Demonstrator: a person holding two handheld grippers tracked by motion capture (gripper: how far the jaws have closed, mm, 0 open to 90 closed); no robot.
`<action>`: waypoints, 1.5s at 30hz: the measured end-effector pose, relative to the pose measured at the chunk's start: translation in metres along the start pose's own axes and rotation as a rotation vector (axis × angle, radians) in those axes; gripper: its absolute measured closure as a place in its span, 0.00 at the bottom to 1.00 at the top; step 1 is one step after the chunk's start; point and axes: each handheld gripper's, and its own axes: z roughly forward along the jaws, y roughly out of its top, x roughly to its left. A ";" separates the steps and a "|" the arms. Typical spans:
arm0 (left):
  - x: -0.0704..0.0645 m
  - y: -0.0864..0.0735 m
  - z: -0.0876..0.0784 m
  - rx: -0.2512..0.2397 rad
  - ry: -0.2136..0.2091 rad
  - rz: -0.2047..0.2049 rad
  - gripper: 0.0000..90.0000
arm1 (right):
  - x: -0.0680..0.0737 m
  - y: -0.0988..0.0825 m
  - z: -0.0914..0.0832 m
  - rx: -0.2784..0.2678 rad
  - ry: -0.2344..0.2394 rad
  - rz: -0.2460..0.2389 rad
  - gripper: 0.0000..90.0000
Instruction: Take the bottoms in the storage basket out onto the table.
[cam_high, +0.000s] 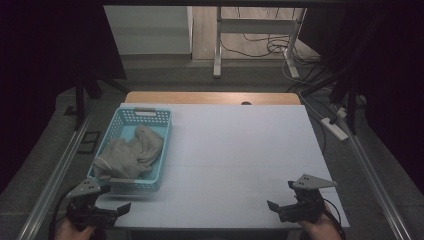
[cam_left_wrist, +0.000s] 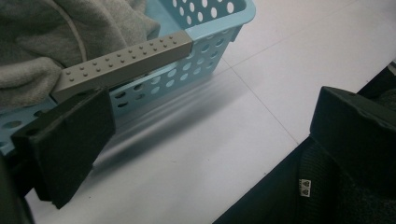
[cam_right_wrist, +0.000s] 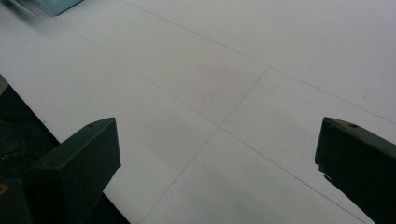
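A light blue perforated basket (cam_high: 159, 150) stands on the left part of the white table (cam_high: 240, 150). A crumpled grey garment (cam_high: 130, 152) lies inside it. My left gripper (cam_high: 118, 198) is at the table's near left corner, just in front of the basket, open and empty. In the left gripper view the basket's grey handle (cam_left_wrist: 126, 63) and the garment (cam_left_wrist: 42, 42) lie close beyond the wide-apart jaws of the left gripper (cam_left_wrist: 210, 116). My right gripper (cam_high: 280, 196) hovers near the front right edge, open over bare table (cam_right_wrist: 233, 70), with nothing between its jaws.
A wooden strip (cam_high: 210, 97) borders the table's far edge. Metal rails (cam_high: 55, 170) run along both sides. A desk frame and cables (cam_high: 260, 45) stand on the floor behind. A power strip (cam_high: 334, 127) lies to the right of the table.
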 end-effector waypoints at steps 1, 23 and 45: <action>0.000 0.000 0.000 0.000 -0.001 0.000 0.00 | 0.000 0.000 0.000 0.001 0.000 -0.001 0.00; -0.008 0.005 0.000 -0.006 -0.039 0.046 0.00 | 0.001 0.000 0.002 0.012 0.010 -0.008 0.00; -0.017 0.016 0.006 0.003 -0.123 0.097 0.00 | 0.000 0.001 0.003 0.025 0.013 -0.009 0.01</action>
